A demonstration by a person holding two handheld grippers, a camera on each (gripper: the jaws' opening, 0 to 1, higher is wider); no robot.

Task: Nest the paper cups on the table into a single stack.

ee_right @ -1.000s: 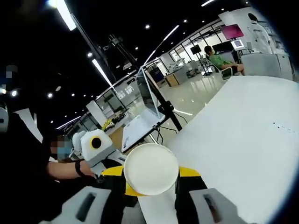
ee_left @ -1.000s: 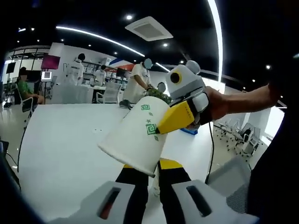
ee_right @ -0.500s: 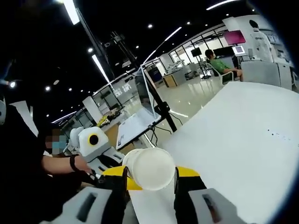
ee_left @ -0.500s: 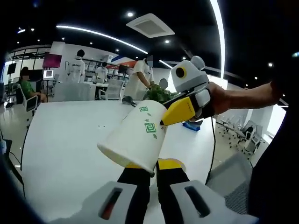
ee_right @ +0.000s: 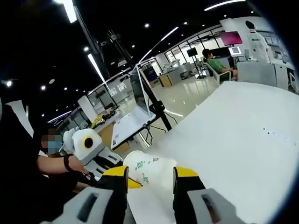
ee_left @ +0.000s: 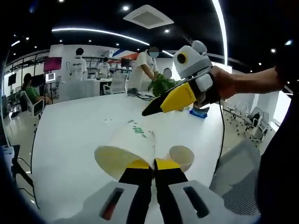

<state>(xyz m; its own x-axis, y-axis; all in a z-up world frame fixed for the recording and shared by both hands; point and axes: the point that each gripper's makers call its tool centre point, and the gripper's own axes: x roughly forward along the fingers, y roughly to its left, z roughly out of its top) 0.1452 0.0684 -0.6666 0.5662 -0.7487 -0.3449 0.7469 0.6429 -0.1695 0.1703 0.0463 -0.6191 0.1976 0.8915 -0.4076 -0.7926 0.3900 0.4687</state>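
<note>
The left gripper [ee_left: 145, 164] is pinching the rim of a tilted paper cup stack [ee_left: 126, 148] between nearly closed fingers, above the white table [ee_left: 70, 140]. Just beside that stack, a single paper cup [ee_left: 180, 156] is standing on the table. The right gripper [ee_left: 152, 108] is hanging above the stack, fingers parted and gripping nothing.

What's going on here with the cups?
A person is working with a pair of tongs in each hand above a white table. The left tongs pinch a paper cup, tilted on its side with its mouth facing the camera. The right tongs hover just above and beyond that cup, carrying nothing. A second cup stands upright on the table close by, not yet nested.
</note>
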